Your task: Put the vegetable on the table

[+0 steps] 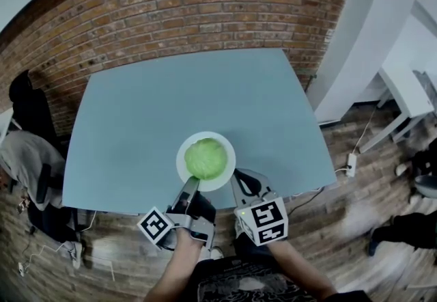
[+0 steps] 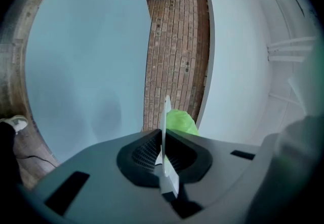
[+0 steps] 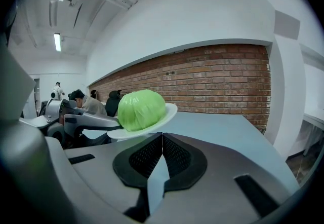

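A round green cabbage (image 1: 206,158) lies on a white plate (image 1: 229,147) over the near edge of the light blue table (image 1: 191,95). My left gripper (image 1: 191,186) is shut on the plate's near rim; in the left gripper view the plate (image 2: 166,111) shows edge-on between the jaws, with the cabbage (image 2: 180,121) just beyond. In the right gripper view the plate (image 3: 169,111) is tilted and raised above the table (image 3: 223,126), carrying the cabbage (image 3: 142,110). My right gripper (image 1: 237,176) is shut with nothing in it, right beside the plate's right rim.
A brick wall (image 1: 205,7) runs behind the table. Chairs draped with clothing (image 1: 27,157) stand at the left. A white desk (image 1: 403,89) and a power strip (image 1: 351,164) are at the right. People sit in the background (image 3: 86,101).
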{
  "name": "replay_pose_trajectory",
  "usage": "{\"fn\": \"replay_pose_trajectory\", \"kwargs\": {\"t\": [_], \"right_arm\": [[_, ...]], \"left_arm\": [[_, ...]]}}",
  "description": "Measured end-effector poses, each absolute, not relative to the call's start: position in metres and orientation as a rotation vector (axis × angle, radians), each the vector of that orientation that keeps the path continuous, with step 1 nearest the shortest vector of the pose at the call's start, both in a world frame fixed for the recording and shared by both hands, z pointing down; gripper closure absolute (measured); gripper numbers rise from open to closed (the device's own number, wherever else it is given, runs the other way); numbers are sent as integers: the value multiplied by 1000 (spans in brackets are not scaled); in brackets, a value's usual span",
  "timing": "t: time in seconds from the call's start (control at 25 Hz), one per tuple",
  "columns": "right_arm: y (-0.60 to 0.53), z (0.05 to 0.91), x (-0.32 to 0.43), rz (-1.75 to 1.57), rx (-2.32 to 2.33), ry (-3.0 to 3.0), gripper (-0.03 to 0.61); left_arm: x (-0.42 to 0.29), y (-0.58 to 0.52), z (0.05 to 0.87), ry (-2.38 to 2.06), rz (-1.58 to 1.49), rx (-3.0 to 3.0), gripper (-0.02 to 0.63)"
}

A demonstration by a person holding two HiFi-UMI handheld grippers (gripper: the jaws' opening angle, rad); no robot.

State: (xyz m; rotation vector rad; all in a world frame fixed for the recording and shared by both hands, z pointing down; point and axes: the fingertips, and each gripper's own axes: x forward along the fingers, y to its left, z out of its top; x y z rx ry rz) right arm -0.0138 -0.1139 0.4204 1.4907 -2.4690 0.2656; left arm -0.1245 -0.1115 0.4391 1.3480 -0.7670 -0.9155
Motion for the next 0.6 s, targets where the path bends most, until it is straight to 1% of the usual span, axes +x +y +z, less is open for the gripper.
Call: {"fn": "replay_pose_trajectory", "kwargs": {"t": [0.6], "right_arm": [[-160,435,19,283,1447,-2467,569]], "left_arm": [[-101,-154,471,-831,-902,1321,598]]}}
